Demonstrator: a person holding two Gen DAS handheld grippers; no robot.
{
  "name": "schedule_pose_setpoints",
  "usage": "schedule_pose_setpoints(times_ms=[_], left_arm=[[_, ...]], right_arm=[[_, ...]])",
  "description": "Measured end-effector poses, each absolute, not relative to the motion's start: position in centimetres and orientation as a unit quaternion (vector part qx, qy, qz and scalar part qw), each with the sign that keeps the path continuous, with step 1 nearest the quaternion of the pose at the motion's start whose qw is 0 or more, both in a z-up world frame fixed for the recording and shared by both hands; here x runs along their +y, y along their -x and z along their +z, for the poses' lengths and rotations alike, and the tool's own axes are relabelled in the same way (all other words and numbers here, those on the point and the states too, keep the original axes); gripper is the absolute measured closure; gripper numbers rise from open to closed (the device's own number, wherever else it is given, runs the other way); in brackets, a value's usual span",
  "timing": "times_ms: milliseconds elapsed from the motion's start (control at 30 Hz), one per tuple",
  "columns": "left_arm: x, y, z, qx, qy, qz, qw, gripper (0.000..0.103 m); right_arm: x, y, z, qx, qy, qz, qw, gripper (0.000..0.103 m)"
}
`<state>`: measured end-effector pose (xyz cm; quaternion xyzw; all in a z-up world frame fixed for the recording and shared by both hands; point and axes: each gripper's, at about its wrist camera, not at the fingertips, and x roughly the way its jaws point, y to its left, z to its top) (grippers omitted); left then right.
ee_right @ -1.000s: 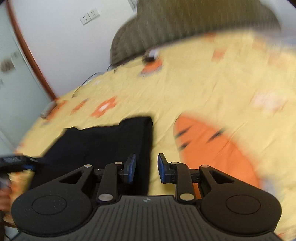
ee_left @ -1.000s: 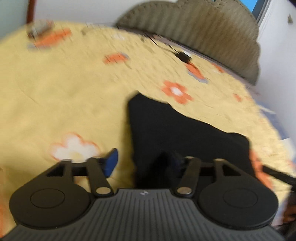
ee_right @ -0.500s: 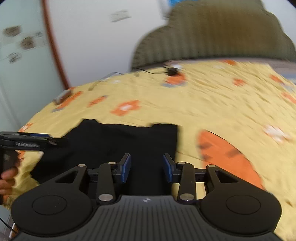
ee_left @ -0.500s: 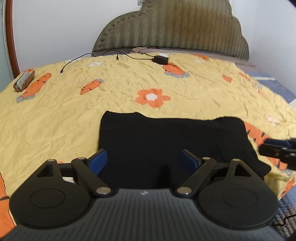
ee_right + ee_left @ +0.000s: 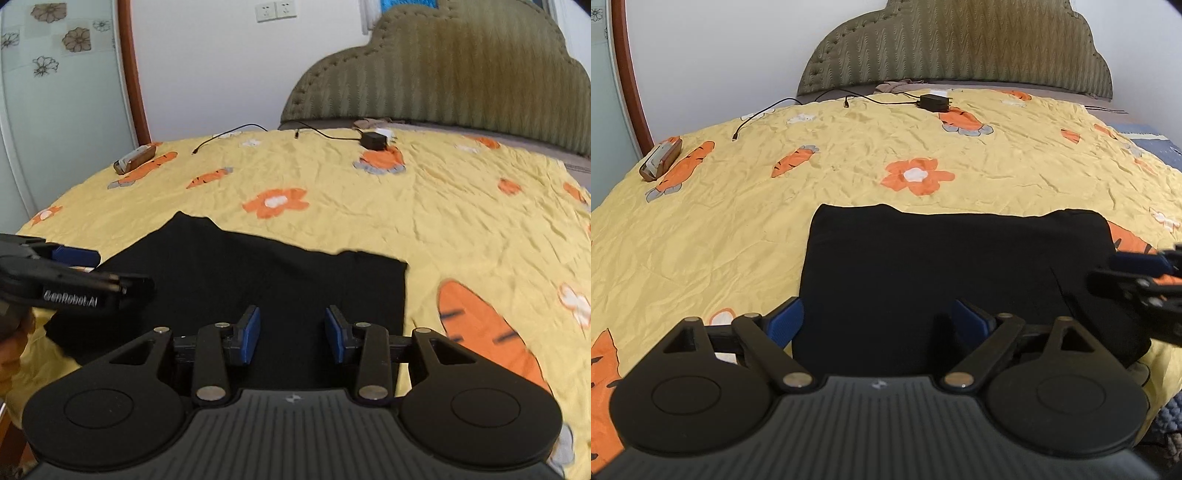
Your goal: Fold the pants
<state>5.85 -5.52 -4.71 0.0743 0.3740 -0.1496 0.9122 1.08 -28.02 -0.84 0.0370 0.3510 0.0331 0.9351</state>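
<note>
Left wrist view: the left gripper (image 5: 877,321) gapes wide, empty, over the folded pants (image 5: 945,266) — likely released; the right gripper (image 5: 291,334), part-open, holds nothing.

Count: 1 pants (image 5: 945,273), folded, on 1 bed (image 5: 849,155). 2 hand-held grippers, my left (image 5: 877,325) and my right (image 5: 291,332). 1 charger (image 5: 934,102), 1 cable (image 5: 764,114), 1 brown case (image 5: 660,164), 1 headboard (image 5: 960,48). 2 wall sockets (image 5: 277,11).
</note>
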Motion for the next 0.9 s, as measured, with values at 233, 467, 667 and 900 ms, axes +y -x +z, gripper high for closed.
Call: schedule_pose_setpoints(times_ms=[233,467,667,900], left_arm=[[-5.2,-5.6,-4.7,0.378,-0.076,-0.142,0.912,0.013],[-4.5,-5.8,-4.7,0.384,-0.063,-0.139,0.911,0.011],[-4.3,-5.6,-4.7,0.384,-0.063,-0.138,0.911,0.009],[-4.0,-5.3,-4.7,0.379,-0.071,-0.131,0.913,0.009]], right_arm=[[-27.8,-2.6,-2.3,0.375,-0.034,0.018,0.926,0.06],[-26.9,-0.5,-0.6,0.35,-0.035,0.01,0.936,0.054],[-26.2,0.1,-0.8,0.353,-0.032,0.012,0.935,0.048],[-26.9,1.0,-2.6,0.371,-0.018,-0.034,0.928,0.039]])
